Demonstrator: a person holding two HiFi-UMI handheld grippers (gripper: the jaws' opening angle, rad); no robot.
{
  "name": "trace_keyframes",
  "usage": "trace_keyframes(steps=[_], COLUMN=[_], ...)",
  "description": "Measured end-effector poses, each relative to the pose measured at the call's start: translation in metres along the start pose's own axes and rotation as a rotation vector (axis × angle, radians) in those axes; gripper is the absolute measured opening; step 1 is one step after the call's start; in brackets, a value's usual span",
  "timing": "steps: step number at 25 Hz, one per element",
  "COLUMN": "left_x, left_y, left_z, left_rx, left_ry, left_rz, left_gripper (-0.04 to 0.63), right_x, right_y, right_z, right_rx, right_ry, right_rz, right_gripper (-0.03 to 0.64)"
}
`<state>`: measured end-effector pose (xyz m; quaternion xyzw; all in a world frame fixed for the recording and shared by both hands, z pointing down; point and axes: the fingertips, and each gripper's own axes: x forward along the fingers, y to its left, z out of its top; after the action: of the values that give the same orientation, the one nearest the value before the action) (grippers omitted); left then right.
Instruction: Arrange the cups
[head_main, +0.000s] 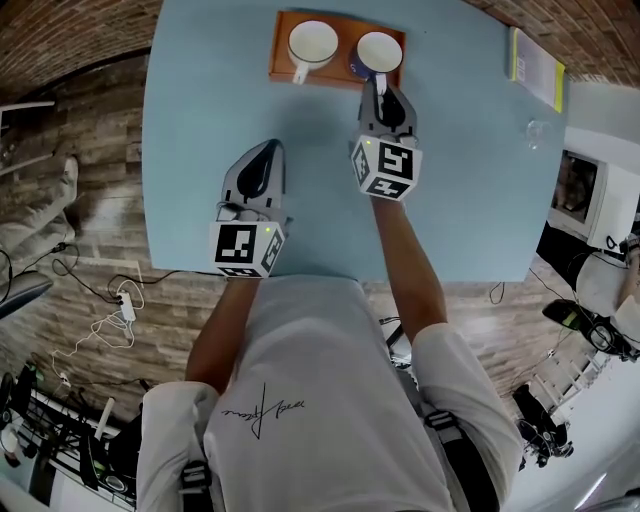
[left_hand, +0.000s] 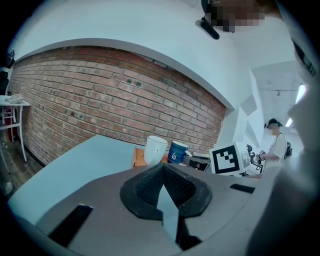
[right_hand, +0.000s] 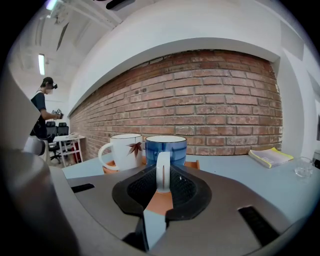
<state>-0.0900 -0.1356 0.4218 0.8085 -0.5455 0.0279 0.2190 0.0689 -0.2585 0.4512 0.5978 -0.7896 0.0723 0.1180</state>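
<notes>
Two on orange wooden tray: white ceramic cup left, blue ceramic cup right. Its handle clamped by right gripper jaws; left gripper jaws closed, empty. Step likely placing; next, release without tipping.

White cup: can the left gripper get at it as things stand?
Probably yes. Only bare table lies between the left gripper and the white cup; the right gripper grips the blue cup beside it, off that path. The left jaws are shut and must open first.

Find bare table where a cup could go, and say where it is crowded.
Bare: table left of the tray; table between the right claw and the book. Crowded: the tray, holding white cup and blue cup.
</notes>
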Motion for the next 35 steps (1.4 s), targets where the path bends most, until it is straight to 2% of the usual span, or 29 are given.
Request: trace_keyframes(steps=[8, 14, 23, 30, 35], left_x=[0.0, -0.001, -0.005, -0.007, -0.01], left_y=[0.001, 0.001, 0.0, -0.006, -0.014], left_z=[-0.004, -0.014, -0.013, -0.01, -0.003], left_rx=[-0.006, -0.031, -0.027, -0.019, -0.024], left_ry=[0.002, 0.025, 0.025, 0.006, -0.016], left_rz=[-0.002, -0.017, -0.015, -0.026, -0.024], left_gripper=[0.009, 0.009, 0.009, 0.009, 0.009], right_x=[0.001, 0.001, -0.01, -0.026, -0.039], right_y=[0.0, -0.001, 0.004, 0.006, 0.009], right_z=[-0.003, -0.009, -0.009, -0.01, -0.012], right_rx=[-0.027, -0.035, -0.023, 0.009, 0.016], right_ry=[-0.015, 0.018, 0.027, 0.035, 0.058], right_rz=[-0.02, -0.004, 0.014, 0.018, 0.053], right_gripper=[0.061, 0.072, 0.08, 0.08, 0.08])
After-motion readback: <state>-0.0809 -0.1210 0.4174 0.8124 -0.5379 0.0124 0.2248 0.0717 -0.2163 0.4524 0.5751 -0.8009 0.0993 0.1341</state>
